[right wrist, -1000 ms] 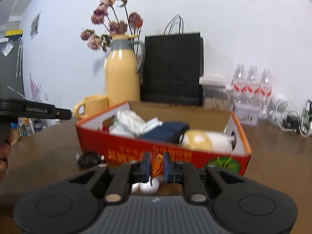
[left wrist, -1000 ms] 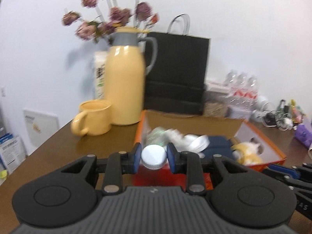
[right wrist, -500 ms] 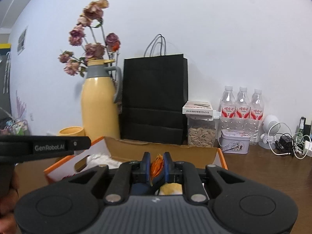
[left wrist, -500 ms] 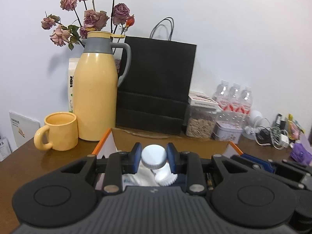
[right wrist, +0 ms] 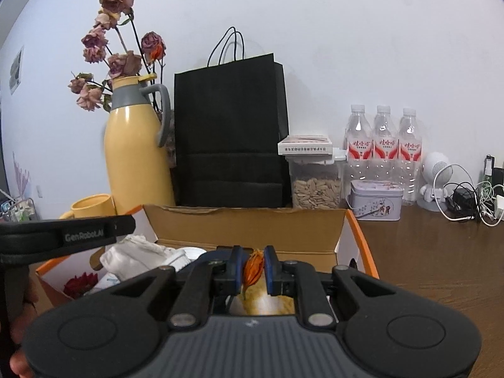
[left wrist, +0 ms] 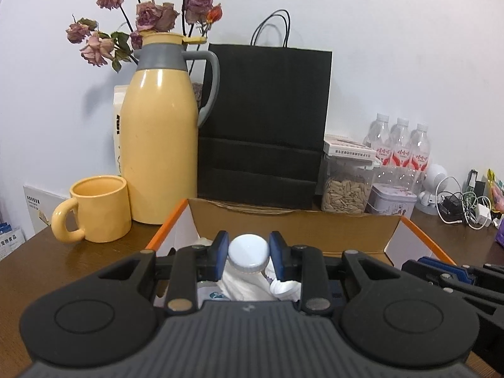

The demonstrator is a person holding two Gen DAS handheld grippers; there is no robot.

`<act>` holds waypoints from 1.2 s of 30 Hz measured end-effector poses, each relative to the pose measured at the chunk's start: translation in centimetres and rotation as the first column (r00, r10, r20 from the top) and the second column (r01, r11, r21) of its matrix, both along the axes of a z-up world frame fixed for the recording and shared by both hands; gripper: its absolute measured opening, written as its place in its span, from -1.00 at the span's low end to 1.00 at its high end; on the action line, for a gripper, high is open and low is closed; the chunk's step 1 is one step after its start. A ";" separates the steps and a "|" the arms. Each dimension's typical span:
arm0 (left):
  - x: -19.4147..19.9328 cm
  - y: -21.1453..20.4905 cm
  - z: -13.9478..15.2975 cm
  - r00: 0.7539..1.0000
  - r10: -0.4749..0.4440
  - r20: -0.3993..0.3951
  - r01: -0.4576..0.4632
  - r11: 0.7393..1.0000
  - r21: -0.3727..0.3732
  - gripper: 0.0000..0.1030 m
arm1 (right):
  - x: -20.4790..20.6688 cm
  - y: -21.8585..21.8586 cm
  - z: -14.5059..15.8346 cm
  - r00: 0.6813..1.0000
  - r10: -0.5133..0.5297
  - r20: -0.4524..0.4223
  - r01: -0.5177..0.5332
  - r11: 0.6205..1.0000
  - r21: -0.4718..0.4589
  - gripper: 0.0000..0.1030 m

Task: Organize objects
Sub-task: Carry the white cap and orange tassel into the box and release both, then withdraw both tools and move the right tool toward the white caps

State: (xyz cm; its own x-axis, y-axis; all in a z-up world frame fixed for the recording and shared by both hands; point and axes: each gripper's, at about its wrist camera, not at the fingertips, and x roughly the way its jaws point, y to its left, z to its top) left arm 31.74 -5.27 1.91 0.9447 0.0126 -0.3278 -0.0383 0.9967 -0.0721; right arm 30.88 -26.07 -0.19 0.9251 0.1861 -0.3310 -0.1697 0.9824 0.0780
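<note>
Far left on the worktop [left wrist: 47, 271] I see a yellow mug [left wrist: 94, 209], then a yellow thermos jug [left wrist: 160, 145] with dried roses [left wrist: 151, 15] behind it, then a black paper bag [left wrist: 264, 123]. My left claw [left wrist: 248, 253] pinches a white-capped bottle [left wrist: 248, 252], cap toward me, over the open cardboard box [left wrist: 293, 220] with orange edges; white crumpled packets [right wrist: 141, 252] lie inside at the box's left end. My right claw [right wrist: 253, 267] is pressed onto a small orange dried-flower piece [right wrist: 253, 266], also over the box. Further right: a seed jar [right wrist: 316, 186], a tin [right wrist: 376, 200], three water bottles [right wrist: 382, 135], tangled cables [right wrist: 472, 198].
</note>
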 end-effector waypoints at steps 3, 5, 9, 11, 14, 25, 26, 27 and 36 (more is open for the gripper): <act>-0.4 0.1 0.1 1.000 0.008 0.025 -0.008 1.000 0.009 -0.06 | -0.2 0.0 -0.1 1.000 -0.010 -0.004 0.010 1.000 -0.001 -0.67; -0.8 0.1 0.1 0.999 0.023 0.048 -0.023 1.000 0.011 0.37 | -0.3 -0.1 -0.2 1.000 -0.014 -0.008 0.014 1.000 0.004 -0.02; -1.8 0.4 0.3 0.990 0.065 0.128 -0.065 0.998 -0.010 1.00 | -0.6 -0.3 -0.3 0.999 -0.050 0.012 0.050 0.999 0.000 0.93; -1.9 0.5 0.5 0.989 0.064 0.135 -0.063 0.998 -0.014 1.00 | -0.7 -0.4 -0.2 0.998 -0.053 0.026 0.053 0.999 0.006 0.97; -2.2 0.4 0.5 0.988 0.061 0.139 -0.059 0.998 -0.015 1.00 | -0.7 -0.5 -0.2 0.998 -0.064 0.027 0.064 0.998 0.006 1.00; -2.9 0.6 0.4 0.989 0.040 0.140 -0.036 0.999 -0.030 1.00 | -1.1 -0.7 -0.4 0.997 -0.073 0.006 0.073 0.997 0.003 1.00; -3.0 0.6 0.4 0.989 0.038 0.141 -0.034 0.999 -0.033 1.00 | -1.2 -0.7 -0.4 0.997 -0.072 0.008 0.072 0.997 0.004 1.00; -3.1 0.7 0.4 0.989 0.037 0.141 -0.033 0.999 -0.035 1.00 | -1.3 -0.8 -0.4 0.997 -0.071 0.009 0.071 0.997 0.003 1.00; -4.5 1.6 0.5 0.996 0.006 0.091 -0.002 0.999 -0.049 1.00 | -2.9 -1.0 0.1 0.998 -0.056 0.028 0.056 0.998 -0.016 1.00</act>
State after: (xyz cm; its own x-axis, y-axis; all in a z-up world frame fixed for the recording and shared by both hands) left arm 27.22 -3.64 2.43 0.9707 0.0024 -0.2405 -0.0332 0.9917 -0.1240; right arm 28.01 -27.08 -0.12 0.9427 0.1285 -0.3078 -0.1162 0.9915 0.0579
